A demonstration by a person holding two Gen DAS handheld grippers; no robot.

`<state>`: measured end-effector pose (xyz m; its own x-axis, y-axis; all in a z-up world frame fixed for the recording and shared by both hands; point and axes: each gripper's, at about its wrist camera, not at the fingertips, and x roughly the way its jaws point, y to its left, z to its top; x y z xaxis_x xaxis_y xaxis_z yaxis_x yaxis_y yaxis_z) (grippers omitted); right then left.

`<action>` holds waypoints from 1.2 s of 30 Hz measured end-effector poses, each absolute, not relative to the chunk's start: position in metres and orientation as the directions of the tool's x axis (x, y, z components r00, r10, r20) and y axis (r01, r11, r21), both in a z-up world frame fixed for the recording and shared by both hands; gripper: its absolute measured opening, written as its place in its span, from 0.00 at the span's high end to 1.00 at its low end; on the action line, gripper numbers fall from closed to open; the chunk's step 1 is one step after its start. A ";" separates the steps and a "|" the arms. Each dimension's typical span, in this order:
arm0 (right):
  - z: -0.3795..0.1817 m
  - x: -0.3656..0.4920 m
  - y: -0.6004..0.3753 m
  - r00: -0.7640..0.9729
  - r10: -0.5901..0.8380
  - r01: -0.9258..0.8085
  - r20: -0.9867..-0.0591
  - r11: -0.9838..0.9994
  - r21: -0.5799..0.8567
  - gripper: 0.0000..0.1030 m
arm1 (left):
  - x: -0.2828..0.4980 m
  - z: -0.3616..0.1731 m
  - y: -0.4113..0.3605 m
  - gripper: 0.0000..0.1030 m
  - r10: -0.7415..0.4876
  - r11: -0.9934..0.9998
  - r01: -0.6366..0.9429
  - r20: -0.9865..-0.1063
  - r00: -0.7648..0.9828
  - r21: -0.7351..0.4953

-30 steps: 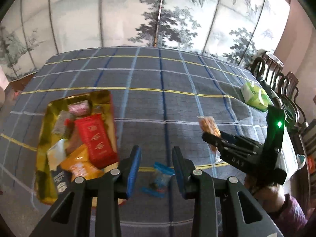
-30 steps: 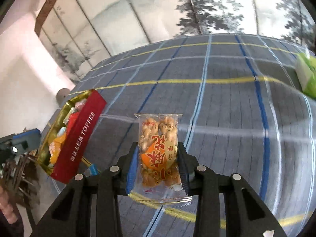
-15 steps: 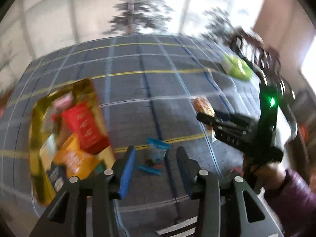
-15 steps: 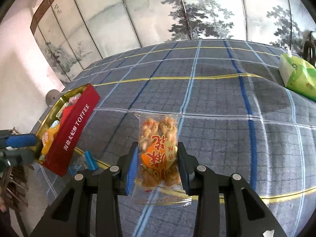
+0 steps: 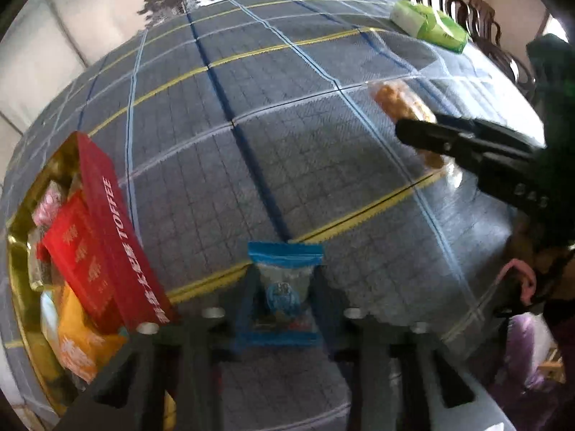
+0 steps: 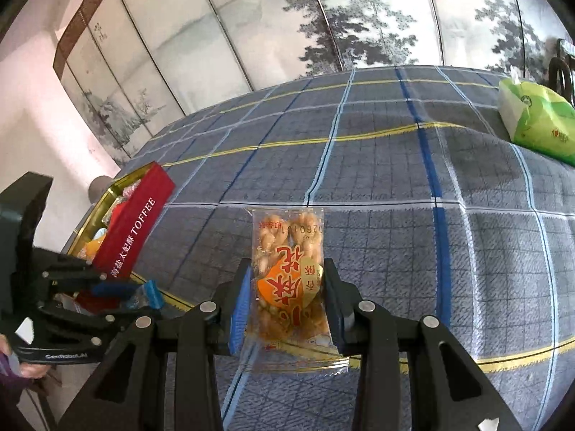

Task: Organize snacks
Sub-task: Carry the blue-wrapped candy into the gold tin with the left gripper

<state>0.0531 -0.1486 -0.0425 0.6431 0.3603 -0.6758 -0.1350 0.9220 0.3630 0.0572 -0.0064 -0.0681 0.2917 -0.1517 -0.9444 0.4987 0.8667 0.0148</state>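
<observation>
The clear packet of fried dough twists, with its orange label, stands upright between the two fingers of the right gripper, which pinch it at its lower half; its top edge rises past the fingertips and its crimped bottom hangs below them, above the bench. In the left wrist view the same packet pokes out past the dark fingers of the right gripper, off to the right and clear of the cloth.

The small blue-edged snack packet sits between the fingers of the left gripper, its blue top strip just beyond the fingertips. The fingers stand narrow on either side of it, but the blur leaves it unclear whether they actually press it. From the right wrist view, the left gripper shows at the lower left with the blue end of that packet at its tip.

Just left of it lies the gold tray holding a red toffee box, an orange packet and other wrapped snacks. A green tissue pack rests at the far right of the plaid-covered bench.
</observation>
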 end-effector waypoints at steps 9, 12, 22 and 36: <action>-0.040 0.050 -0.141 0.655 0.324 -0.131 -0.682 0.939 0.319 0.66 | 0.016 -0.007 0.010 0.75 -0.222 0.943 0.327 -0.850 0.478 -0.062; -0.041 0.050 -0.139 0.660 0.310 -0.130 -0.685 0.945 0.302 0.66 | 0.003 0.007 0.023 0.74 -0.228 0.956 0.275 -0.835 0.500 -0.096; -0.042 0.051 -0.134 0.662 0.274 -0.127 -0.698 0.958 0.256 0.66 | -0.019 0.022 0.107 0.74 -0.177 0.984 0.068 -0.821 0.542 -0.167; -0.043 0.051 -0.130 0.662 0.258 -0.126 -0.704 0.964 0.235 0.66 | -0.015 0.026 0.163 0.74 -0.046 0.994 -0.055 -0.804 0.592 -0.097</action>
